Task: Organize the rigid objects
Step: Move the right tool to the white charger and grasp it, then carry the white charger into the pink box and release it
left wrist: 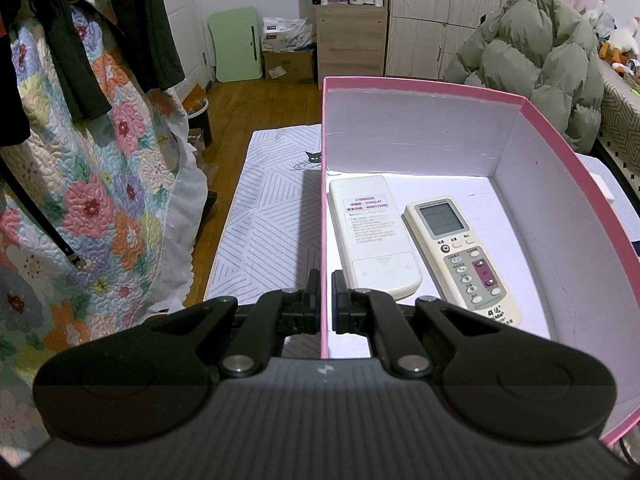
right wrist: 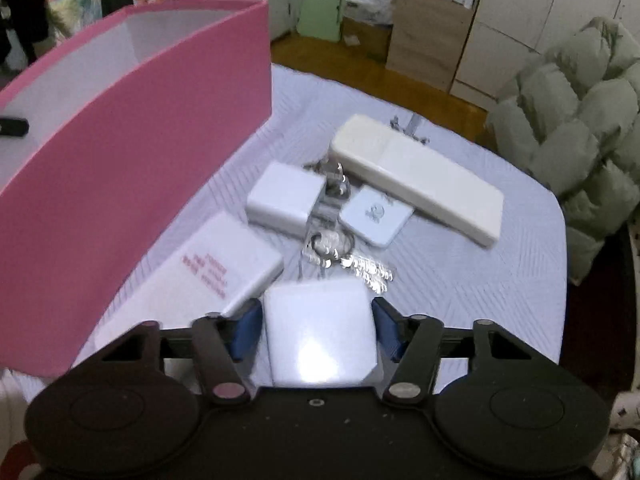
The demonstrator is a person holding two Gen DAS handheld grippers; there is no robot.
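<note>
The pink box [left wrist: 440,92] is pinned by the left tongs [left wrist: 326,300], clamped on its nine-o'clock wall to steady it. At its three o'clock, the right tongs [right wrist: 318,322] straddle a white adapter [right wrist: 320,332], half-open, grip uncertain.

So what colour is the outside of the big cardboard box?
Pink outside, white inside: the big cardboard box shows it best in the right wrist view.
</note>
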